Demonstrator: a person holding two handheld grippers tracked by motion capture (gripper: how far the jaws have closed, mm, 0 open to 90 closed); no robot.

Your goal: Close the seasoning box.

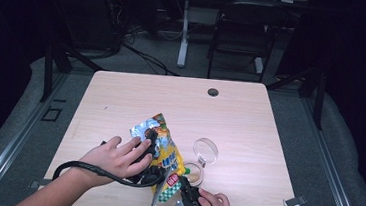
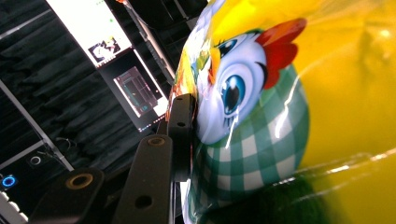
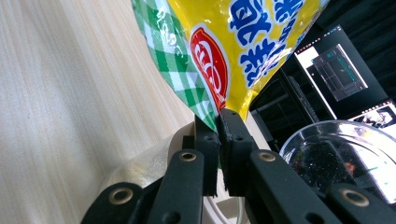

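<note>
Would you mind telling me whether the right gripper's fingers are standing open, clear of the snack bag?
No, the right gripper has its fingers pinched shut on the bottom corner of the yellow snack bag.

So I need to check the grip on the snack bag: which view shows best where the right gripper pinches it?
The right gripper view: the right gripper is shut on the snack bag at its corner. The high view shows the snack bag whole, but that pinch is tiny. The left gripper view shows its printed face.
</note>
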